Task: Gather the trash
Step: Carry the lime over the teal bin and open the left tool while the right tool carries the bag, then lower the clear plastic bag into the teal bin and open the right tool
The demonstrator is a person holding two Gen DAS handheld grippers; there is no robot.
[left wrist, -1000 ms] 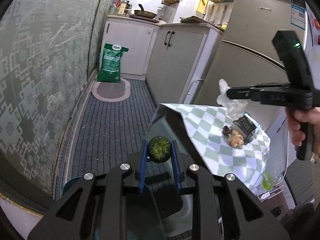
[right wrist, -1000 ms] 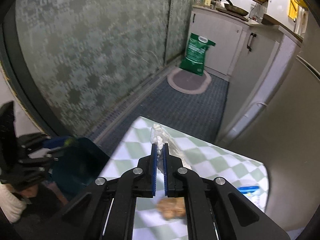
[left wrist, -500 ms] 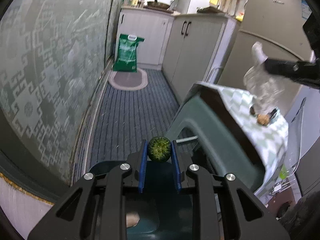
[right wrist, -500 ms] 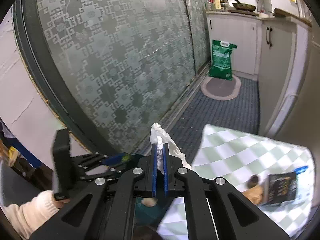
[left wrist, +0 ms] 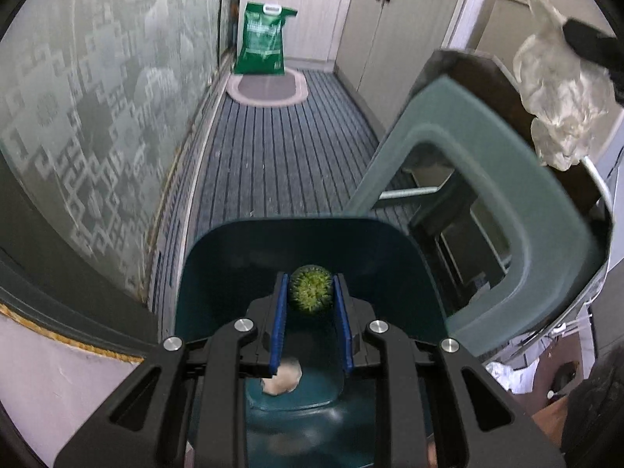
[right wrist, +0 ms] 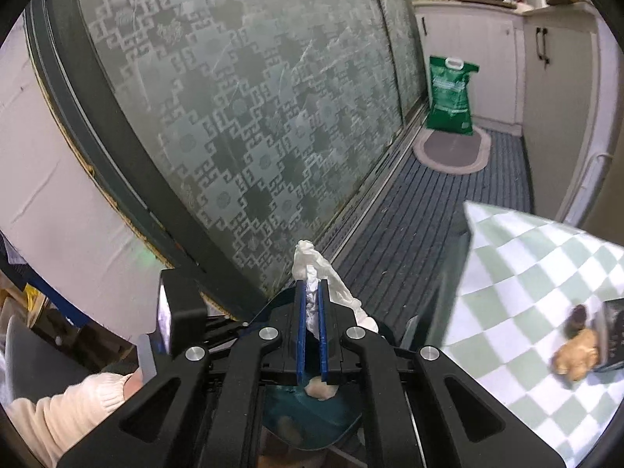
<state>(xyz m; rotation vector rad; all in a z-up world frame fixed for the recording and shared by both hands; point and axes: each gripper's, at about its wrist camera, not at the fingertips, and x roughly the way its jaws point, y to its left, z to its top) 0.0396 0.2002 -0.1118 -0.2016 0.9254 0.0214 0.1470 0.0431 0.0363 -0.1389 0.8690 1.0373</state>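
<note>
My left gripper (left wrist: 311,291) is shut on a small spiky green ball (left wrist: 311,288), held just above the open mouth of a dark teal trash bin (left wrist: 241,273). A pale crumpled scrap (left wrist: 281,379) lies at the bin's bottom. My right gripper (right wrist: 311,295) is shut on a crumpled clear plastic wrapper (right wrist: 312,269); in the left wrist view that wrapper (left wrist: 557,85) hangs at the upper right, over a teal chair back (left wrist: 518,179). The right wrist view shows the bin (right wrist: 312,417) below the fingers and the left gripper's body (right wrist: 175,312) with a sleeved hand beside it.
A checked tablecloth (right wrist: 526,273) at the right carries a brown lump (right wrist: 577,355) and a dark packet (right wrist: 612,331). A patterned glass door (right wrist: 253,117) runs along the left. On the striped floor stand a green sack (left wrist: 263,39) and an oval mat (left wrist: 269,87) by white cabinets (left wrist: 397,31).
Both grippers have swung left and down from the table toward the bin. The left gripper with the green ball now hangs over the bin's mouth; the right one carries the wrapper closer.
</note>
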